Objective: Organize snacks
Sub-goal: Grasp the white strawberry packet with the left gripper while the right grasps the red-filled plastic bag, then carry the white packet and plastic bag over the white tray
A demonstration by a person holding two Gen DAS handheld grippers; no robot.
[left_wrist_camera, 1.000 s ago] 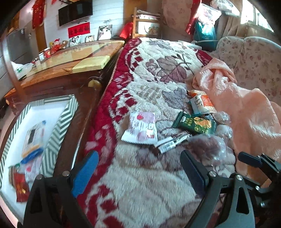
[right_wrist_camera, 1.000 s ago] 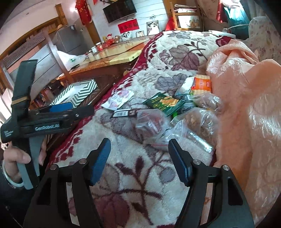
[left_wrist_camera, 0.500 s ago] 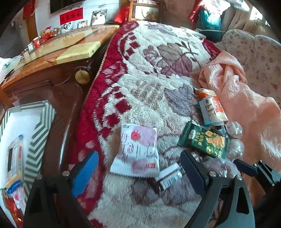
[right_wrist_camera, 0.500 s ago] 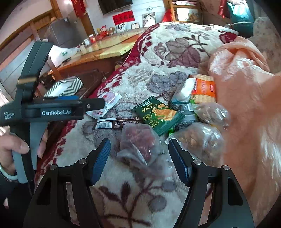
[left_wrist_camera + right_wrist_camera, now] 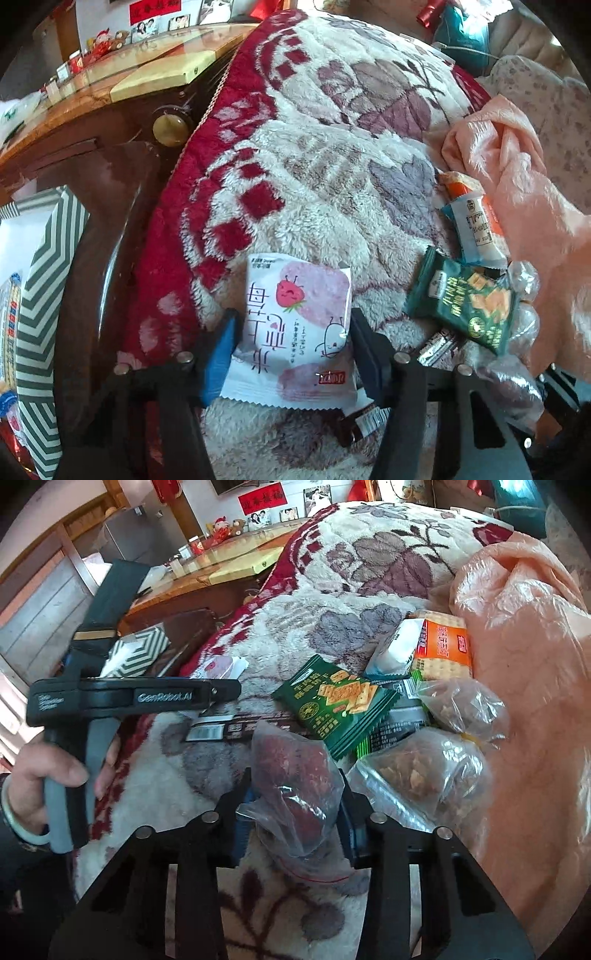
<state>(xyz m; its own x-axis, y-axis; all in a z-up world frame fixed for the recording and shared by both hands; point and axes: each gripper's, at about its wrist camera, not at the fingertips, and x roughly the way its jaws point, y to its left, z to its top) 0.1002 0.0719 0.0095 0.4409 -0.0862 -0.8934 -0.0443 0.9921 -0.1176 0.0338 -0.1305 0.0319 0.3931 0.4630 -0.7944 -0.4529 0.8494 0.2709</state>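
Though a few snacks already lie in my striped box [image 5: 44, 280] at the far left, most of the job is still to do, I think. The big fluffy blanket [image 5: 332, 177] on the bed holds the rest in a heap beside the peach cloth [image 5: 517, 192].

My left tool [image 5: 291, 354] is closing around the white strawberry packet [image 5: 295, 325]. The packet lies between the jaws and they look to be touching its sides. My right tool [image 5: 295, 812] is closing too, and it squeezes the clear bag of red snacks [image 5: 295, 775].

Still waiting on the blanket are the green cracker pack [image 5: 332, 701], the orange cracker pack [image 5: 439, 646], two clear bags of brown bits [image 5: 424, 771] and a long dark bar [image 5: 236, 729].

My left view shows inside the box, with a long packet [image 5: 9, 325] in it. My right view shows only a corner of the box. But it shows my hand [image 5: 48, 775] holding the left tool, and the brown bags much better.
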